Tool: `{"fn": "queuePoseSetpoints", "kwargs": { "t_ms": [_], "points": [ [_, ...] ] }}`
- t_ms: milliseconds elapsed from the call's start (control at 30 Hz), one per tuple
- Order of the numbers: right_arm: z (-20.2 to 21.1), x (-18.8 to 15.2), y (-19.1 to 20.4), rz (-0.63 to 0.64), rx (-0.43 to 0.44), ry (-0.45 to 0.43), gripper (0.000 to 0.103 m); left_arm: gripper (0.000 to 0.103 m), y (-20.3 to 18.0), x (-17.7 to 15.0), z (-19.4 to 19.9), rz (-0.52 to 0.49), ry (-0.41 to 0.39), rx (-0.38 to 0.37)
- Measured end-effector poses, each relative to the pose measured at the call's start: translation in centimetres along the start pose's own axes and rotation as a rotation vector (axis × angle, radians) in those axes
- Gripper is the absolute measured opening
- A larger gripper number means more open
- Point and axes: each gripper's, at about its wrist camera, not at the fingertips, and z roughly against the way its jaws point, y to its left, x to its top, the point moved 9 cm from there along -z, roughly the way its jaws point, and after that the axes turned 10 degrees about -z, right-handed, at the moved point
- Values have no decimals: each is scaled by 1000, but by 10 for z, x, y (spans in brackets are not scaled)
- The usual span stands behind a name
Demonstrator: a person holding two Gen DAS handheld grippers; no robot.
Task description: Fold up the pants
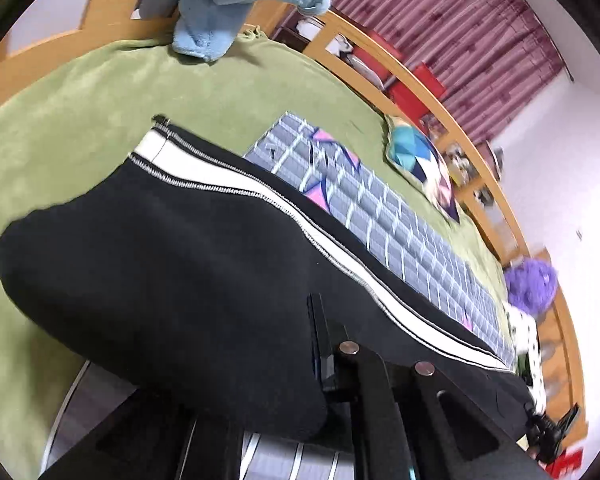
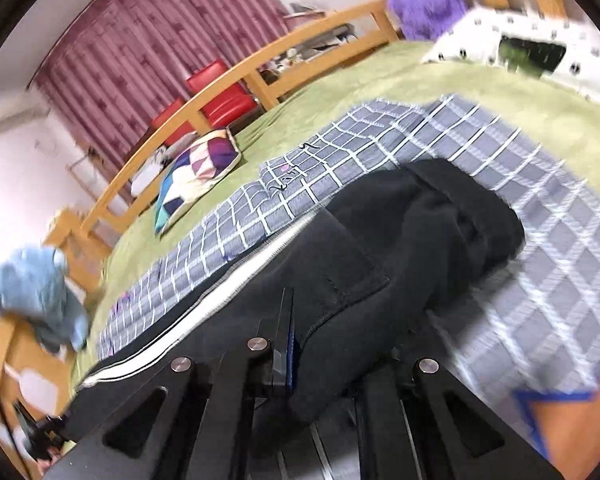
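- Pinching the black pants (image 1: 160,264), my left gripper (image 1: 328,364) held the cuff end.
- My right gripper (image 2: 288,356) clamped the waist end.
- They hung over the checked blanket (image 2: 380,140), long axis running three-to-nine between my hands.

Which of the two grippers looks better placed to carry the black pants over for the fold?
Probably neither alone: the left gripper and right gripper are both shut on the black pants, so they likely carry together.
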Motion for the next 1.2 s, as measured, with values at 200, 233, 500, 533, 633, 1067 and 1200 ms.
{"fn": "queuePoseSetpoints", "kwargs": {
  "t_ms": [200,233,500,533,633,1067,1200],
  "points": [
    [70,-50,-61,5,-48,77,9,10,24,-75,41,-2,72,20],
    [71,-59,-73,2,-54,99,11,12,27,-85,40,-17,82,44],
    [71,-104,-140,-128,-34,149,50,69,39,-117,42,-74,172,208],
    [77,-100,-143,-136,-25,126,58,72,37,-116,49,-95,155,229],
    [81,-77,-152,-154,-21,33,69,72,31,-118,64,-122,129,253],
    [79,20,-141,-161,107,-57,19,72,-19,-123,86,-137,61,246],
    [70,22,-192,-145,-63,-46,26,72,-31,-117,80,-161,55,231]
  ]
}}
